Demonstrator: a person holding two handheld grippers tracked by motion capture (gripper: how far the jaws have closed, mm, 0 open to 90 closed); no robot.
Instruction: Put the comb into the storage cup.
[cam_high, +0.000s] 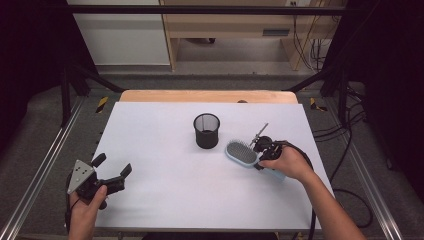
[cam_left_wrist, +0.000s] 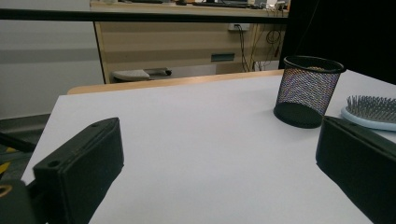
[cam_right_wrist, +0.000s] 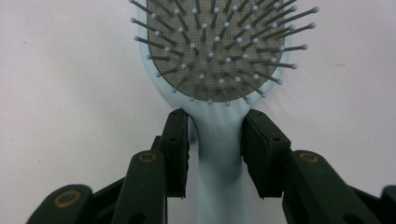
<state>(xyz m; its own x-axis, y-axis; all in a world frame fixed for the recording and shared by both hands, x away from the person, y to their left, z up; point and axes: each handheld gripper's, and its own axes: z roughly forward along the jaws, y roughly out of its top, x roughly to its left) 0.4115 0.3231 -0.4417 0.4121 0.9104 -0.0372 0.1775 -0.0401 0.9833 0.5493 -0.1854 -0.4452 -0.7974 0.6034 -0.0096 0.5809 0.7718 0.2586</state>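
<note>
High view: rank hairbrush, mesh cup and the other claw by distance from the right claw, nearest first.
Measured from the right claw:
1. Light blue paddle hairbrush with grey bristles: right there, its handle between the claw's jaws, bristles up.
2. Black wire-mesh pen cup: upright just left of the brush head, a little farther back.
3. Left claw: far across the white table, near its front left corner.

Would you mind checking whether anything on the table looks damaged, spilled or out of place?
Nothing stands out. The mesh cup stands upright, and the hairbrush lies bristles up beside it, its handle between the right gripper pads.
</note>
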